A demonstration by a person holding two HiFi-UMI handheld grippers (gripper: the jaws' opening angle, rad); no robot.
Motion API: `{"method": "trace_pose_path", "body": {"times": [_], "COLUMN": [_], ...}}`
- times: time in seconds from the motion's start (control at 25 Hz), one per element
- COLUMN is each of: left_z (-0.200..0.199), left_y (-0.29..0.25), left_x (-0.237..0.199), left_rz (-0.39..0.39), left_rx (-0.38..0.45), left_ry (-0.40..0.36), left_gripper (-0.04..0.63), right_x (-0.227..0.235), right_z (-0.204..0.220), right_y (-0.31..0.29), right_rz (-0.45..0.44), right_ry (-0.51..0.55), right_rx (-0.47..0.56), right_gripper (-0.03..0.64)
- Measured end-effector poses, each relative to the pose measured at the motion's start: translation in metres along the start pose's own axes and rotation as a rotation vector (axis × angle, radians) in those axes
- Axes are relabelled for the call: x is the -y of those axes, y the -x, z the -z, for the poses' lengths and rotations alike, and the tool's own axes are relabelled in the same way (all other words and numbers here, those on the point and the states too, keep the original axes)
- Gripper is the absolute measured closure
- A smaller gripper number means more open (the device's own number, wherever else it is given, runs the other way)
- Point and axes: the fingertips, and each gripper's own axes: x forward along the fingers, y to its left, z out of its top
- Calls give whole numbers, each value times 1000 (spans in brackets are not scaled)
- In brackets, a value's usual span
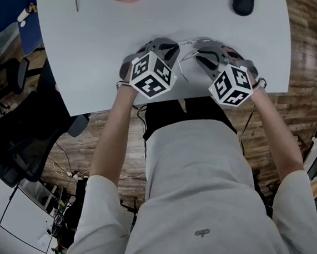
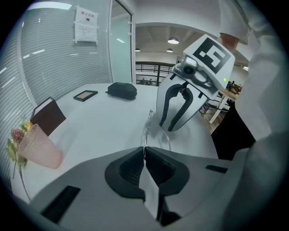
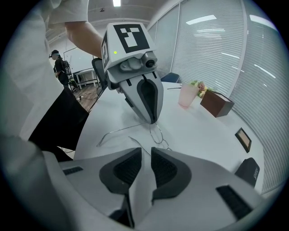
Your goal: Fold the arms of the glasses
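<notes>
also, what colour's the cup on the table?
Pale, translucent pink; the cup shows best in the left gripper view.

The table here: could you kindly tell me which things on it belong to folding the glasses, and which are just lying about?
In the job:
glasses
left gripper, fingers shut on them
right gripper, fingers apart around one arm

Lying about:
pink cup
black case
brown box
small picture frame
</notes>
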Motion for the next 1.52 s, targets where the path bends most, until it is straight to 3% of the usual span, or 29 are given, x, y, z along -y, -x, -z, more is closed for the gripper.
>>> {"method": "trace_pose_path", "body": {"times": [0.72,1.52], "left_z": [1,2], "left_y": [0,2], "left_x": [13,18], "left_rz": [17,21], "left_rx": [11,14], "left_ry": [9,15], "left_gripper": [568,568], "right_x": [15,21], "right_z": [-7,-12], "right_y": [-7,-9], "right_rz": [85,137], "right_ry": [-61,-49], "right_rx": [9,8], "right_gripper": [571,586]}}
